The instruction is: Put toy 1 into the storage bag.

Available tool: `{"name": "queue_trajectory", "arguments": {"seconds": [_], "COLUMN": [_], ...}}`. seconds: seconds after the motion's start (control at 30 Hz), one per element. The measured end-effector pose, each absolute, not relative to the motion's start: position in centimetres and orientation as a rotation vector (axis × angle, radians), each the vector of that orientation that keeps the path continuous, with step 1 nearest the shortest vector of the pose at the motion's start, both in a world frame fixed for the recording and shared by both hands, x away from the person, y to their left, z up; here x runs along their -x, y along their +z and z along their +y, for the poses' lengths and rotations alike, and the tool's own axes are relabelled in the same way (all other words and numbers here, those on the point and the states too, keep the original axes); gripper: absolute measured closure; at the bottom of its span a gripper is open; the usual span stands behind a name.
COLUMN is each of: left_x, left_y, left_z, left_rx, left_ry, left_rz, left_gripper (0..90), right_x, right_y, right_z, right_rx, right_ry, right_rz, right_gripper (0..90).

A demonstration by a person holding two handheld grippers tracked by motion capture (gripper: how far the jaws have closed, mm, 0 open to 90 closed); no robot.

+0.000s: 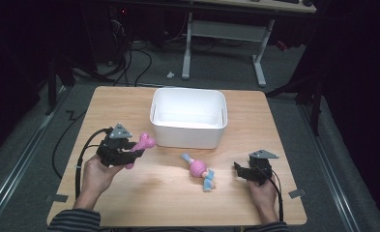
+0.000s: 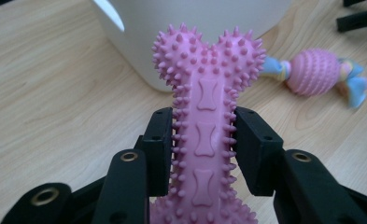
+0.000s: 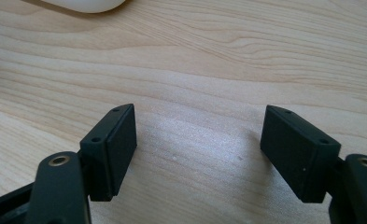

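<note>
A pink spiky bone toy (image 1: 141, 146) (image 2: 204, 126) is clamped by its shaft in my left gripper (image 1: 129, 155) (image 2: 203, 140), which is shut on it and holds it just above the table, near the front left corner of the white bin (image 1: 188, 117) (image 2: 195, 28). A second toy, a pink ribbed ball with blue cloth ends (image 1: 199, 170) (image 2: 319, 72), lies on the table in front of the bin. My right gripper (image 1: 240, 171) (image 3: 200, 149) rests low at the right of that toy, jaws wide open over bare wood.
The wooden table (image 1: 144, 203) has its front edge close to both hands. A desk frame (image 1: 226, 43) and cables stand on the floor beyond the table's far edge.
</note>
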State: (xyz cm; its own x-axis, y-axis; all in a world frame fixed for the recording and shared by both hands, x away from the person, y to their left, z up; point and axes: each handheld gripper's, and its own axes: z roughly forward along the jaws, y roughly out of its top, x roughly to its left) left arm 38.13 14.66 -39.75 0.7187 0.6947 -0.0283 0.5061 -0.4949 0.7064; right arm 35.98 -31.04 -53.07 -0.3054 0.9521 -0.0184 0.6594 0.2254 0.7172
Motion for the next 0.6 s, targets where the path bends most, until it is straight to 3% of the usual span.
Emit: {"name": "queue_trajectory", "arguments": {"seconds": [0.6], "left_x": [-40.5], "left_y": [-36.1], "left_z": [11.6], "left_rx": [-2.188], "left_ry": [0.278], "left_rz": [0.824], "left_gripper": [59.6], "right_x": [-36.0], "right_y": [-53.1], "right_z": [-31.0], "right_rx": [-1.478], "right_ry": [0.849], "right_rz": [2.047], "right_gripper": [27.3]}}
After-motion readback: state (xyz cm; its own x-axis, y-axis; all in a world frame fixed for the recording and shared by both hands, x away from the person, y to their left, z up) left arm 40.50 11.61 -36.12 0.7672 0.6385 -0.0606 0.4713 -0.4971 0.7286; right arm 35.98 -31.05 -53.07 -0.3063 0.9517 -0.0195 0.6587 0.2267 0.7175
